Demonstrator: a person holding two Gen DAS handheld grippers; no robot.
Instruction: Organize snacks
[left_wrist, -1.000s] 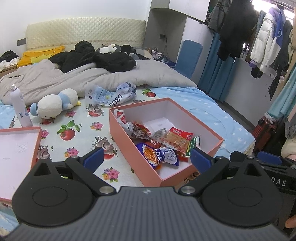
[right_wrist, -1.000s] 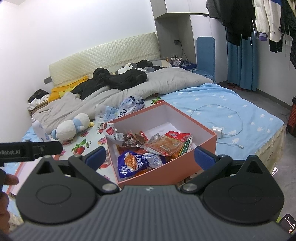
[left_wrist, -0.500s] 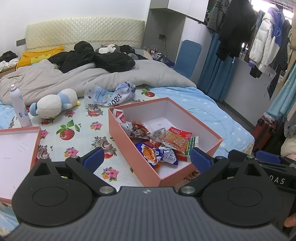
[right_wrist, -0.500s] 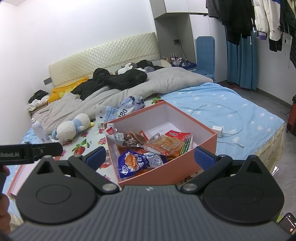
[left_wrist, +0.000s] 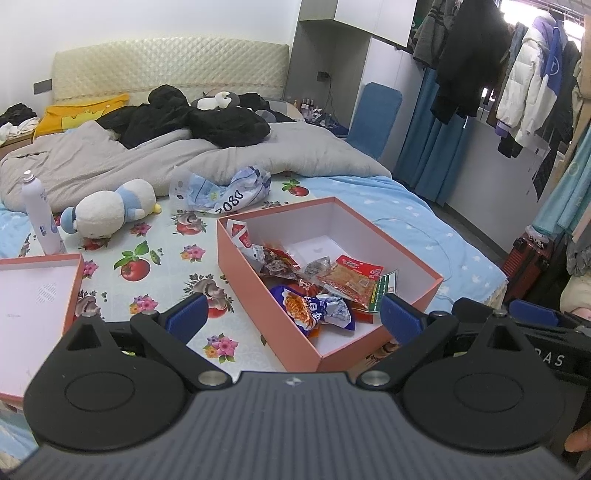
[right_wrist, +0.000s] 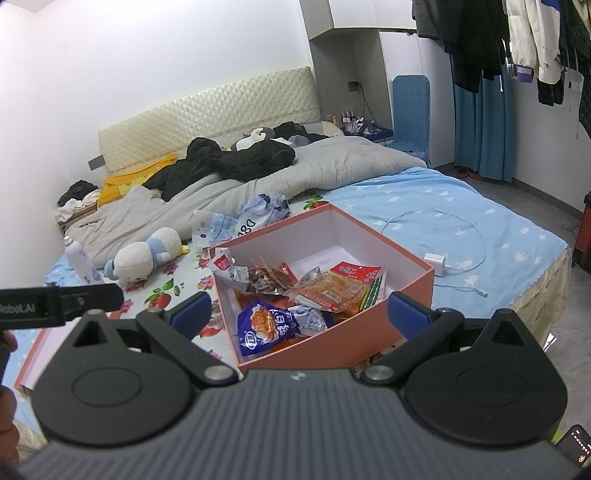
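Note:
An open salmon-pink box (left_wrist: 258, 280) (right_wrist: 410, 284) stands on the bed with several snack packets inside: a blue noodle bag (left_wrist: 314, 306) (right_wrist: 273, 325), an orange-brown packet with a red top (left_wrist: 351, 278) (right_wrist: 340, 284), and a small red-and-white sachet (left_wrist: 240, 236) (right_wrist: 221, 264) against the far left wall. My left gripper (left_wrist: 291, 319) hovers open above the box's near left corner, holding nothing. Over the box's near edge my right gripper (right_wrist: 299, 314) is also open and empty. The box lid (left_wrist: 33, 302) (right_wrist: 48, 339) lies to the left.
A plush penguin (left_wrist: 110, 210), a white spray bottle (left_wrist: 40, 218) and a crumpled blue-white bag (left_wrist: 225, 192) lie beyond the box. A grey duvet (left_wrist: 147, 162) with black clothes covers the far bed. A white charger (right_wrist: 436, 264) and cable rest on the blue sheet at right.
Both views have shifted very slightly; the box and packets lie as before and both grippers remain open.

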